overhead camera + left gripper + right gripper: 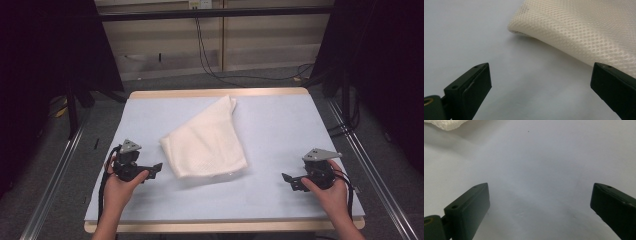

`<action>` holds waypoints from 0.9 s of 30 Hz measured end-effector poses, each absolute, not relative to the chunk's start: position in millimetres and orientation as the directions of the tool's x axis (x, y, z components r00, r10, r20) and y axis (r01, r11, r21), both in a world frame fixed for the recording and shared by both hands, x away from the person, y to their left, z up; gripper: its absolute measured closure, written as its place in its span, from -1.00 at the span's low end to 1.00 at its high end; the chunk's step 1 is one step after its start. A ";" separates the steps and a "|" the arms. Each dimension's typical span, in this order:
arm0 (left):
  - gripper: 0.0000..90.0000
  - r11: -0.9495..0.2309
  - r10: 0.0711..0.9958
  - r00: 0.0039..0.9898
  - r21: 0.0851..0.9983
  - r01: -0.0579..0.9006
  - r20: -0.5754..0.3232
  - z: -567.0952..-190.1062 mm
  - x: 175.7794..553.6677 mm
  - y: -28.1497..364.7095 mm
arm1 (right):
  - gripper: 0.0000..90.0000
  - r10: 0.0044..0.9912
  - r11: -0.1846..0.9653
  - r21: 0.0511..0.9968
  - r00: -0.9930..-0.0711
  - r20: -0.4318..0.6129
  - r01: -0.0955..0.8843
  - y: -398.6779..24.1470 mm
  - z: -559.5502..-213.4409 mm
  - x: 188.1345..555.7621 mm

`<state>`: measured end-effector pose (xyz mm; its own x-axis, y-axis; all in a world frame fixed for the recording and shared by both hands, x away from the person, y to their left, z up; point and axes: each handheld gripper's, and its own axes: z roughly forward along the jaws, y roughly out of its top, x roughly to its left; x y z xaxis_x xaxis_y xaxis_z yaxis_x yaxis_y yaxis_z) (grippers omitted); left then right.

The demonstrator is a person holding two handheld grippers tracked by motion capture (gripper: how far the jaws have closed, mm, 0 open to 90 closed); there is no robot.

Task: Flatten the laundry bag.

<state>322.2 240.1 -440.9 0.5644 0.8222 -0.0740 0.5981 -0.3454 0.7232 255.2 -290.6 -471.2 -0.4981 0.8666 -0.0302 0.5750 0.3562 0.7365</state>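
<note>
Folded mesh cloth (pixel 206 141) is being flanked on the table (pixel 280 125) by left gripper (pixel 156 169) and right gripper (pixel 287 178), jaws spread, nothing held; one layer alone could be pinched, spoiling the fold.

The desk (pixel 280 135) in front of me has a pale blue-grey top with a light wooden edge showing along its far side and along the near side by my arms. One thing lies directly on it: a cream cloth (pixel 207 142), folded flat into a rough wedge. Its narrow end points toward the far edge, and its broad end sits nearer to me, a little left of the middle. In the left gripper view the cloth (pixel 584 35) shows a fine mesh weave and a rounded folded corner resting on the surface. In the right gripper view a small corner of the cloth (pixel 446 123) lies at the top left on the plain desk surface (pixel 544 170).
</note>
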 end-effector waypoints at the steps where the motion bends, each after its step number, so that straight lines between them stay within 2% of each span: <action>1: -0.93 -0.346 0.819 0.569 0.728 0.592 -0.074 -440.3 322.4 237.9 | -0.96 0.863 0.360 0.739 -0.503 -0.032 0.569 -290.9 -471.1 255.7; 13: -0.96 -0.401 0.754 0.652 0.729 0.554 -0.080 -431.5 322.4 216.4 | -0.96 0.848 0.360 0.739 -0.530 -0.005 0.569 -289.3 -473.1 255.7; 18: -1.00 -0.426 0.701 0.706 0.734 0.529 -0.102 -426.1 322.3 196.7 | -0.98 0.837 0.363 0.748 -0.548 0.002 0.556 -286.7 -472.2 254.6; 20: -1.00 -0.449 0.682 0.727 0.737 0.505 -0.082 -425.2 322.4 189.7 | -0.98 0.833 0.364 0.751 -0.553 0.002 0.551 -286.2 -471.8 253.5; 27: -0.78 -0.540 0.615 0.787 0.700 0.468 -0.052 -428.7 322.6 166.4 | -0.98 0.829 0.376 0.754 -0.559 -0.013 0.539 -285.3 -472.0 248.9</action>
<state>322.6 166.4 -428.7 0.7869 0.6148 -0.0525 0.4683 -0.5396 0.6997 248.9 -285.3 -472.0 -0.5593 0.8288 -0.0133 0.5390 0.3759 0.7538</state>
